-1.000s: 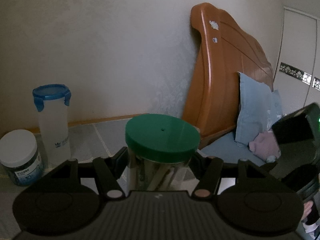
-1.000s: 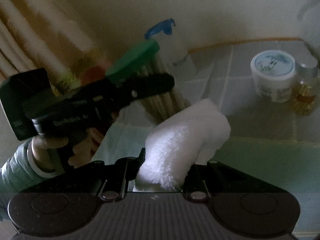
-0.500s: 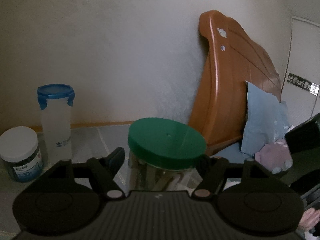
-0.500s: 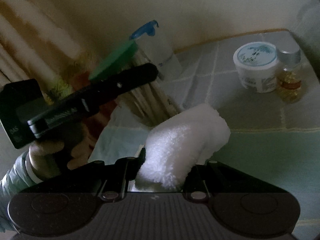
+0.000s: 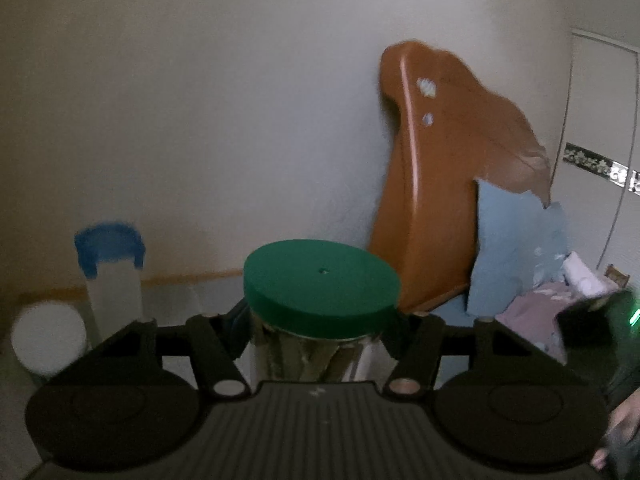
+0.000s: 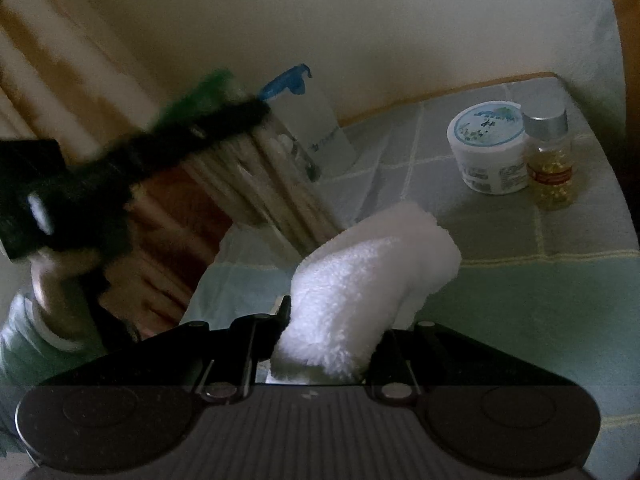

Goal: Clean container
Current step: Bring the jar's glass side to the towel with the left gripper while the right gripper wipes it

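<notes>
Standing between the fingers of the left gripper (image 5: 320, 344), in the left wrist view, is a clear jar (image 5: 316, 354) with a green lid (image 5: 322, 284); pale sticks fill it. The jaws are closing on the jar, one finger at each side of the glass just under the lid. Far left, a tall translucent bottle (image 5: 114, 288) with a blue clip lid stands beside a white-capped tub (image 5: 48, 338), both blurred. Far right, an orange wooden headboard (image 5: 444, 168) leans at the wall with a blue pillow (image 5: 512, 248) against it. Part of the right gripper (image 5: 604, 328) shows at the right edge.

In the right wrist view, the right gripper (image 6: 326, 344) is clamped on a rolled white towel (image 6: 368, 280), which projects forward and to the right from the jaws. The jar (image 6: 256, 172) appears up and to the left of the towel, tilted and apart from it, gripped by the blurred left gripper (image 6: 224, 120), which a hand (image 6: 68, 276) in a pale green sleeve holds. The blue-lidded bottle (image 6: 316, 128) stands just behind the jar. On the checked cloth (image 6: 480, 280) far right, well apart from the towel, a white cream pot (image 6: 486, 148) touches a small silver-capped bottle (image 6: 552, 160) of yellow beads. Curtains (image 6: 60, 80) hang at far left.
</notes>
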Action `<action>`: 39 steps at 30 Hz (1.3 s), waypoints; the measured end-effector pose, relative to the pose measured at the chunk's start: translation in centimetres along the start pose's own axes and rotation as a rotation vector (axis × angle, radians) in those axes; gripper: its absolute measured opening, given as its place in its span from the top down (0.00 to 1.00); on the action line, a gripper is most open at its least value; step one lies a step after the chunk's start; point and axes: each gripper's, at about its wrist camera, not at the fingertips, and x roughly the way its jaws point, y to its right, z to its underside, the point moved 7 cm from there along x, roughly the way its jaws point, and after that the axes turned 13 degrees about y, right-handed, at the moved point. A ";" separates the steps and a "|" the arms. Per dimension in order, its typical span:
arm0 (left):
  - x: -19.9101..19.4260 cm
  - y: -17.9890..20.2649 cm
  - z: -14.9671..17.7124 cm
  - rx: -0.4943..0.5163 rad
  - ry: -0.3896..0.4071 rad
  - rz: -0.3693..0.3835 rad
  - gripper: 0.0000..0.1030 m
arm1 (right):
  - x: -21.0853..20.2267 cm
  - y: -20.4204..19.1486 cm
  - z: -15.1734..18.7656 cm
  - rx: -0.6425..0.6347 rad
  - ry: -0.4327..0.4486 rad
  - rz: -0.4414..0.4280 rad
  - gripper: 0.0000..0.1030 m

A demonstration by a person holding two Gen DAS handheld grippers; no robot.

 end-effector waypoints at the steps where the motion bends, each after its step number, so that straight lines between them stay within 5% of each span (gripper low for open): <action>1: -0.3 0.3 -1.1 0.016 0.006 0.010 0.40 | 0.0 -0.1 0.0 -0.001 0.004 -0.005 0.80; 9: -2.3 3.6 -8.2 0.093 0.037 0.109 0.40 | 0.2 -1.4 0.0 0.013 0.035 -0.082 0.81; 19: -2.2 5.0 -8.4 0.024 0.015 0.179 0.40 | 0.4 -3.7 -0.8 -0.001 0.120 -0.211 0.81; 28: -2.2 3.3 -7.7 0.024 -0.006 0.114 0.41 | -0.6 -3.1 -1.0 0.015 0.185 -0.245 0.81; 39: -1.9 1.6 -8.2 -0.011 -0.003 0.050 0.41 | -2.0 -2.0 -1.7 -0.010 0.228 -0.189 0.81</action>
